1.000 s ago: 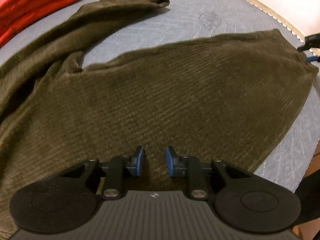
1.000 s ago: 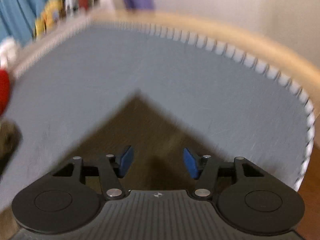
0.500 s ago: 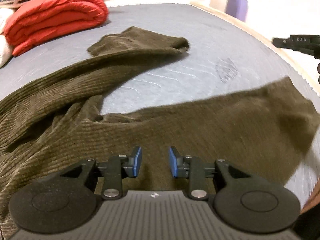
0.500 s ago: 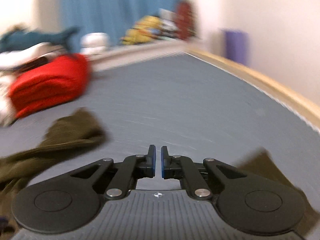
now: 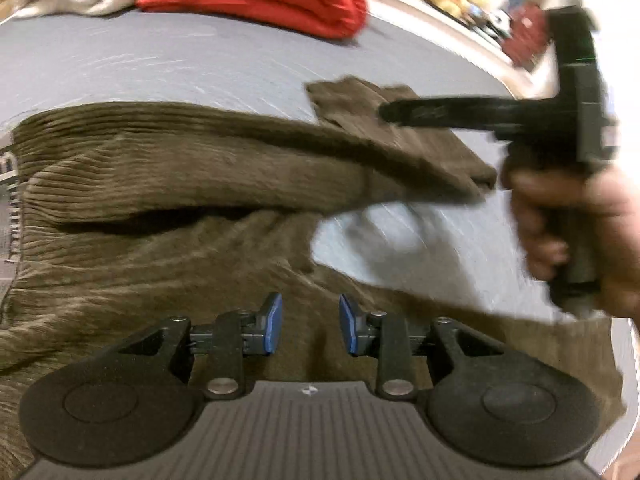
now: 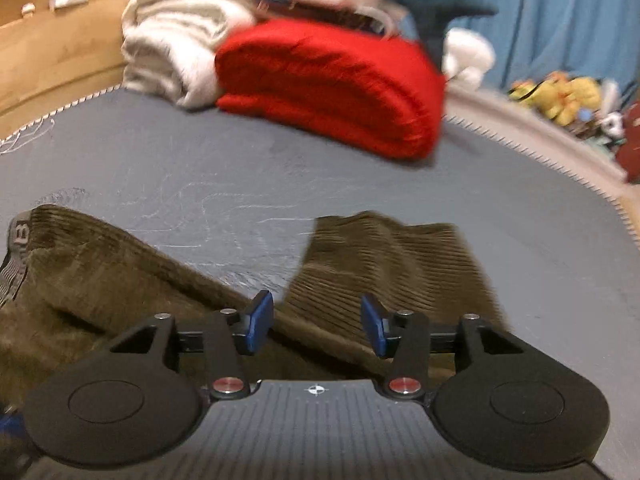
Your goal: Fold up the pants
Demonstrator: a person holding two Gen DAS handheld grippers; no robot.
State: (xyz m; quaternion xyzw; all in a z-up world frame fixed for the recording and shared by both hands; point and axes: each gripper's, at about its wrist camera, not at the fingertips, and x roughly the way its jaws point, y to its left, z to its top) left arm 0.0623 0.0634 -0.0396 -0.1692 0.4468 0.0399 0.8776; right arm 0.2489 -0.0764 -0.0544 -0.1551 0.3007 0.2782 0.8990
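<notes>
Olive-brown corduroy pants (image 5: 168, 184) lie spread on a grey mattress (image 5: 160, 64), with the waistband at the left edge. One leg runs to the right and its end (image 6: 392, 256) is folded back on itself. My left gripper (image 5: 310, 328) is open and empty just above the pants near the crotch. My right gripper (image 6: 316, 324) is open and empty, hovering over the far leg near its folded end. In the left wrist view the right gripper (image 5: 400, 114) shows side-on, held by a hand (image 5: 576, 216) above that leg end.
A folded red blanket (image 6: 332, 80) and cream and white bedding (image 6: 172, 48) are piled at the far side of the mattress. A wooden bed frame (image 6: 48, 40) rises at the left. Stuffed toys (image 6: 560, 92) sit by a blue curtain (image 6: 560, 8).
My right gripper swung left from the near leg to the far leg's end and opened after being shut. My left gripper turned left toward the waistband and stayed open.
</notes>
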